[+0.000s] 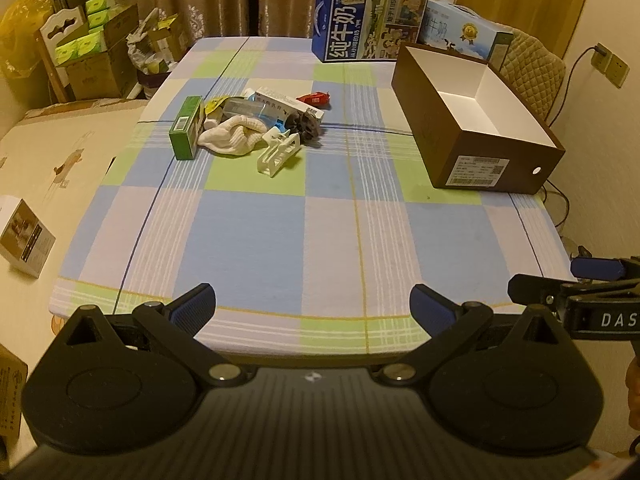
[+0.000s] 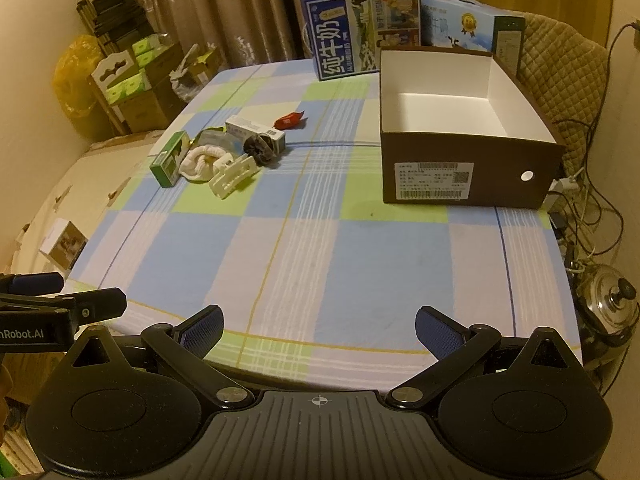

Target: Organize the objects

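Both grippers are held level at the near edge of the checked tablecloth [image 1: 248, 232], side by side. The left gripper [image 1: 314, 304] and the right gripper [image 2: 319, 326] are each seen with jaws spread wide apart and nothing between them.

Ahead and to the right of the jaws, a brown box [image 2: 464, 176] is seen, open-topped with a white interior; its long axis runs away from the grippers, its labelled end turned toward them.

Far ahead and left of the jaws a cluster of small items is found. A green carton [image 1: 185, 128] lies with its long axis pointing away. A white sock [image 1: 232, 136] is bunched just beside it, a white plastic clip [image 1: 278, 152] rests at the near side, and a white medicine box [image 1: 288, 106] lies crosswise behind. A red wrapper [image 1: 314, 99] lies apart, beyond the cluster.
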The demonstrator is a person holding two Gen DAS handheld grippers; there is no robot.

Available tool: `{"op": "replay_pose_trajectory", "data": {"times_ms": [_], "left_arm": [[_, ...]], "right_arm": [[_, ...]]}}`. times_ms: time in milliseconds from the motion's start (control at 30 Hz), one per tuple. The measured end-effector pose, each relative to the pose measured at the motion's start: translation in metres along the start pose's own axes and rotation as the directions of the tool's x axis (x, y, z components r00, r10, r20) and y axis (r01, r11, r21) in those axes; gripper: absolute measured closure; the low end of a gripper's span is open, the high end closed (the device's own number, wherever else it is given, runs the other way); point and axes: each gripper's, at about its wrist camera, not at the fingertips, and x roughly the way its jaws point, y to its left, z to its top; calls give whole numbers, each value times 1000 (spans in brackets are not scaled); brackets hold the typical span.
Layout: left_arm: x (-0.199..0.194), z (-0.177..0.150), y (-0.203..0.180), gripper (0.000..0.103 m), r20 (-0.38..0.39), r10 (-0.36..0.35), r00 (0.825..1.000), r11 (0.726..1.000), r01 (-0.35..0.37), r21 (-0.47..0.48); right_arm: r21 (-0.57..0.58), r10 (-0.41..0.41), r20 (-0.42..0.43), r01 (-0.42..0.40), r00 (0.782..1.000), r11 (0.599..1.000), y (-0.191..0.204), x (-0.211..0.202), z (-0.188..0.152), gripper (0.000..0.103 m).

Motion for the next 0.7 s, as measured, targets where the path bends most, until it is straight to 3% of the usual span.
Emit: {"op": "replay_pose_trajectory", "data": {"times_ms": [500,700], "left_arm": [[-7,-14,-24,1,-5,47,999,997,-47,-54],[-10,-12,-33,1,0,57,998,997,-57,-43]], "right_arm": [[-57,51,-8,-52,999,997,-28,-6,-3,3],[-29,67,-4,-67,998,997,-38,-7,-3,3]]}}
